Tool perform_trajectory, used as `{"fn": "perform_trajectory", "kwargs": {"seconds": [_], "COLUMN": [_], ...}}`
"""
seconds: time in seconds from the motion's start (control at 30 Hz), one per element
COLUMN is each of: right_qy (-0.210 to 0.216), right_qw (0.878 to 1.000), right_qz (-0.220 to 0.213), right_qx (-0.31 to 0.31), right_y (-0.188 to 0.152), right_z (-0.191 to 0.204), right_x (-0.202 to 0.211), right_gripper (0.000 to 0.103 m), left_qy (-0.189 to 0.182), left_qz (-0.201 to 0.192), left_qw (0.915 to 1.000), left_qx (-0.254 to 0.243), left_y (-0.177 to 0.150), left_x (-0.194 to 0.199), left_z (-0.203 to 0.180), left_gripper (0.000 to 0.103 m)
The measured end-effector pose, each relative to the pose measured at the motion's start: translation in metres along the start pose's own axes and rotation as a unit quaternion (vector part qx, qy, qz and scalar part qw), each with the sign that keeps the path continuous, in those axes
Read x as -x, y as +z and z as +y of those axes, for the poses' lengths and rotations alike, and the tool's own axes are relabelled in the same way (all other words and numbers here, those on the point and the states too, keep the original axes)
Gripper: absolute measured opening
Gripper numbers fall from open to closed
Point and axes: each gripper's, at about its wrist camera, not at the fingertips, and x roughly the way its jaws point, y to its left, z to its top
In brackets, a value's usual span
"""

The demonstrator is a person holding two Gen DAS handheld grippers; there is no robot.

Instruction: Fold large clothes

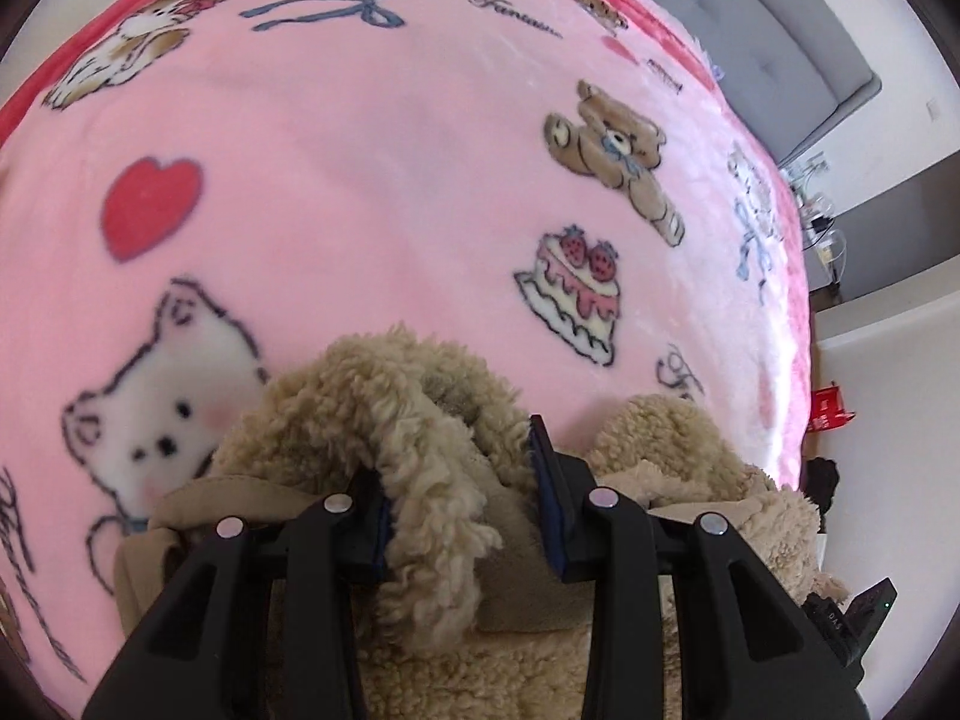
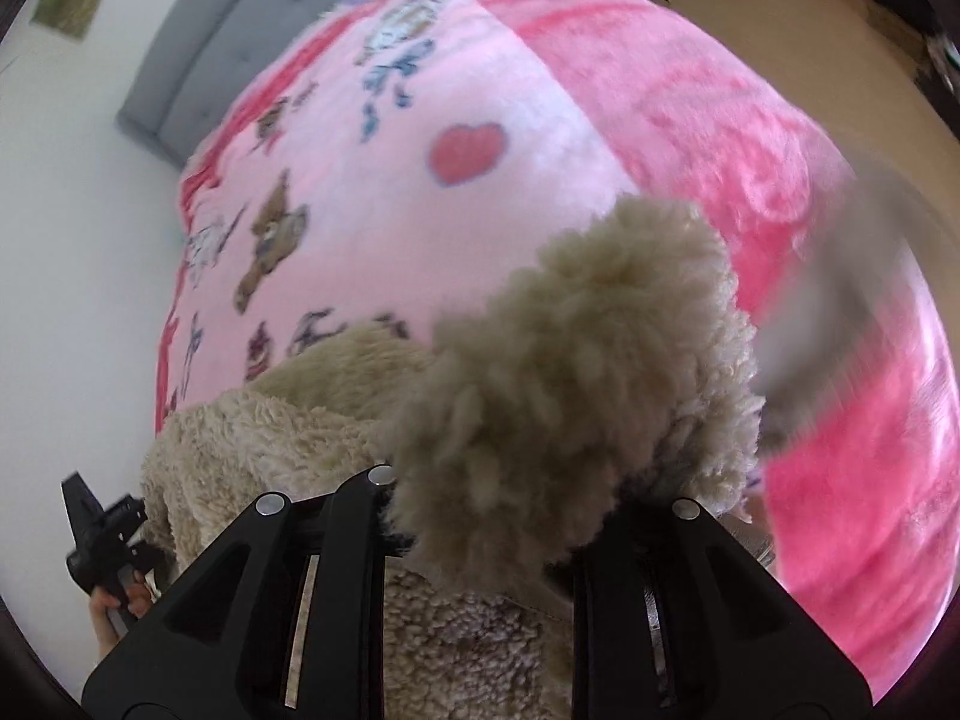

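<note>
Left wrist: fleece coat (image 1: 432, 480) bunched, axis unclear.

We see a bed under a pink cartoon blanket (image 1: 372, 180), with a grey padded headboard (image 1: 780, 48) against a white wall (image 2: 72, 192). Tan floor (image 2: 780, 36) lies beyond.

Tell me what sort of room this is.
Most likely a bedroom: a pink blanket printed with bears is spread over a bed, a grey padded headboard stands against the white wall, and a fleece coat is being handled above it.
</note>
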Motion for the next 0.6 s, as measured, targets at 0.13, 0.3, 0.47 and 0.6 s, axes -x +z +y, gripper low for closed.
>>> {"fn": "perform_trajectory", "kwargs": {"seconds": [0.13,0.3,0.47,0.6], "right_qy": [-0.017,-0.025,-0.002,0.046], "right_qw": [1.000,0.999,0.997,0.992], "right_qz": [0.009,0.030,0.072,0.114], "right_qx": [0.003,0.025,0.014,-0.008], "right_y": [0.003,0.002,0.009,0.015], "right_z": [-0.006,-0.003,0.002,0.004], "right_x": [-0.021,-0.034,-0.026,-0.008], "right_gripper": [0.018,0.018,0.022,0.034], "left_qy": [0.047,0.065,0.051,0.029], "left_qz": [0.002,0.010,0.006,0.013], "left_qw": [0.9985,0.9978,0.9984,0.9973], "left_qx": [-0.029,-0.012,-0.025,-0.066], "left_y": [0.008,0.004,0.003,0.015], "left_x": [-0.020,-0.035,-0.029,-0.011], "left_z": [-0.018,-0.002,-0.002,-0.013], "left_gripper": [0.037,0.042,0.051,0.085]}}
